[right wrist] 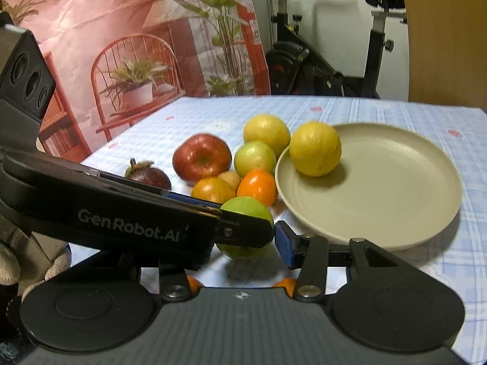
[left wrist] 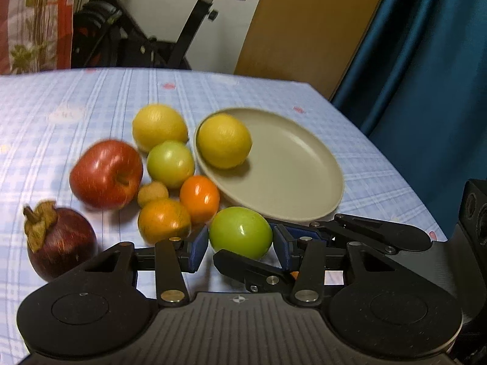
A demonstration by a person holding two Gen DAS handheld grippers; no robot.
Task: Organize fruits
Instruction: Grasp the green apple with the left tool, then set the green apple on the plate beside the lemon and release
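Note:
A green fruit (left wrist: 240, 232) (right wrist: 246, 210) sits at the front of the fruit cluster, beside the beige plate (left wrist: 298, 164) (right wrist: 395, 182). My left gripper (left wrist: 240, 237) is shut on it, a blue pad against each side. In the right wrist view the left gripper (right wrist: 245, 220) reaches in from the left. My right gripper (right wrist: 245, 231) is also closed on this fruit; its left pad is hidden. One lemon (left wrist: 223, 141) (right wrist: 315, 149) lies on the plate. On the cloth are another lemon (left wrist: 158, 126), a red apple (left wrist: 106, 175), a mangosteen (left wrist: 61, 243), a second green fruit (left wrist: 170, 164) and two oranges (left wrist: 199, 197).
The checked tablecloth (left wrist: 76, 106) ends at the right near a blue curtain (left wrist: 426, 76). An exercise bike (right wrist: 319, 60) and a wooden panel (left wrist: 304, 30) stand behind the table. A gloved hand (right wrist: 9, 261) shows at the lower left of the right wrist view.

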